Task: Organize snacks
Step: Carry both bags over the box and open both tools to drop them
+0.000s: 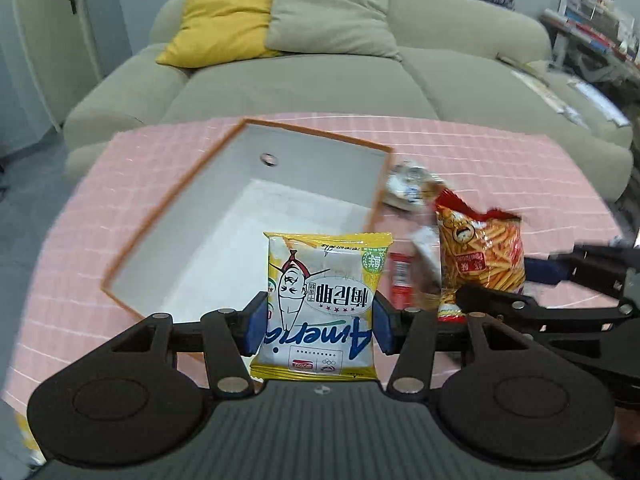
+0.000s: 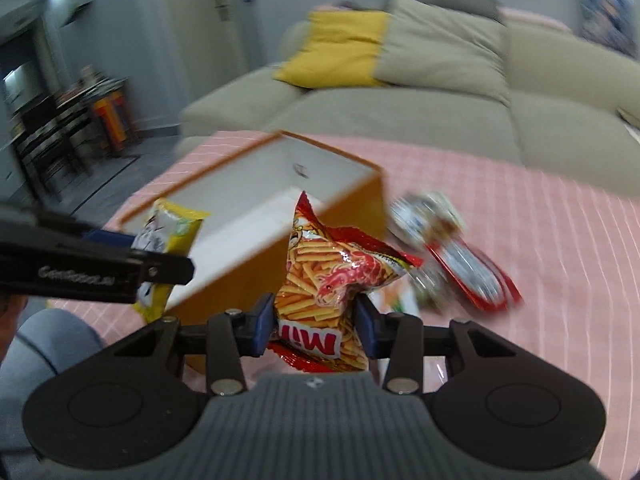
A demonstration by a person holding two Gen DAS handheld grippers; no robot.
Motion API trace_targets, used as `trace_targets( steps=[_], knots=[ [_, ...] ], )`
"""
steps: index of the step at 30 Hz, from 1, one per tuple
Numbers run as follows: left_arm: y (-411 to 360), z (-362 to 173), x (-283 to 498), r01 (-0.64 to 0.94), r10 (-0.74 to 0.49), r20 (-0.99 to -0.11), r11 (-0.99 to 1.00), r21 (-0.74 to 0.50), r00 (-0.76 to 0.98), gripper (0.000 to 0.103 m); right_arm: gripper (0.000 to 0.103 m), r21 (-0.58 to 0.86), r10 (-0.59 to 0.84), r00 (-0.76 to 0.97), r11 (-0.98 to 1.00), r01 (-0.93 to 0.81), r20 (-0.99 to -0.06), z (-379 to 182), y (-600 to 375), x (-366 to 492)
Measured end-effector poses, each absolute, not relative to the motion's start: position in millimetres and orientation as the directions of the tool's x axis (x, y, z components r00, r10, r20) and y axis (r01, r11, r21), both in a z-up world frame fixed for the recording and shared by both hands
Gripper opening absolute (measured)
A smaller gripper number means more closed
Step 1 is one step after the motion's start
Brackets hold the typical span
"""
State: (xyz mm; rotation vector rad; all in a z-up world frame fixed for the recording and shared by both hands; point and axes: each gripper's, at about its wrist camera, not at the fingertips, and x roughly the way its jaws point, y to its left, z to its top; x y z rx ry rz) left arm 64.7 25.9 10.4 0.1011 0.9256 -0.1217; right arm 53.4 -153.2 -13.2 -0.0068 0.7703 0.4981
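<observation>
My left gripper (image 1: 318, 322) is shut on a yellow and white snack bag (image 1: 324, 292), held upright above the near edge of an open orange box (image 1: 176, 196) with a white, empty inside. My right gripper (image 2: 315, 324) is shut on a red shrimp-stick bag (image 2: 332, 276), held just right of the box (image 2: 224, 168). The red bag (image 1: 482, 256) and right gripper (image 1: 532, 280) show at right in the left wrist view. The yellow bag (image 2: 172, 232) and left gripper (image 2: 120, 272) show at left in the right wrist view.
The box stands on a pink checked tablecloth (image 1: 500, 160). More snack packs lie right of the box: a silver-white one (image 1: 408, 184) (image 2: 424, 216) and a red-edged one (image 2: 472, 276). A beige sofa (image 1: 320, 80) with cushions is behind the table.
</observation>
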Motion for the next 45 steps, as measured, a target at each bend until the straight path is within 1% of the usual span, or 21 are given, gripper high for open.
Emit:
trace_targets(
  steps=[4,7,15,21,30,34,42,45],
  knots=[
    [43,18,87,0.171,-0.009,-0.821,0.979,0.108,0.571,0.060,0.040,0.095,0.463,0.590,0.832,-0.546,-0.661,0,-117,72],
    [54,15,104,0.189,0.027,-0.838,0.970,0.154,0.545,0.060,0.040,0.059,0.485,0.558,0.788,-0.613,-0.674,4,-93,91],
    [81,-18,139,0.240,0.059,-0.915,0.956,0.166,0.399,0.060,0.040,-0.015,0.451,0.437,0.683,-0.730,-0.778,-14,-43,131],
    [91,-44,154,0.262,0.073,-0.948,0.952,0.159,0.309,0.060,0.040,-0.019,0.406,0.340,0.617,-0.787,-0.848,-38,-23,154],
    [87,-69,165,0.305,0.106,-0.965,0.935,0.179,0.241,0.060,0.039,0.050,0.354,0.204,0.592,-0.804,-0.913,-70,-2,163],
    [87,-80,169,0.322,0.126,-0.968,0.927,0.193,0.219,0.060,0.039,0.067,0.333,0.165,0.587,-0.807,-0.928,-81,7,167],
    [93,-91,175,0.314,0.124,-0.972,0.932,0.183,0.198,0.060,0.040,0.085,0.309,0.127,0.589,-0.804,-0.943,-89,13,164],
    [94,-93,178,0.310,0.124,-0.972,0.933,0.183,0.201,0.063,0.041,0.079,0.309,0.137,0.595,-0.800,-0.941,-86,15,165]
  ],
)
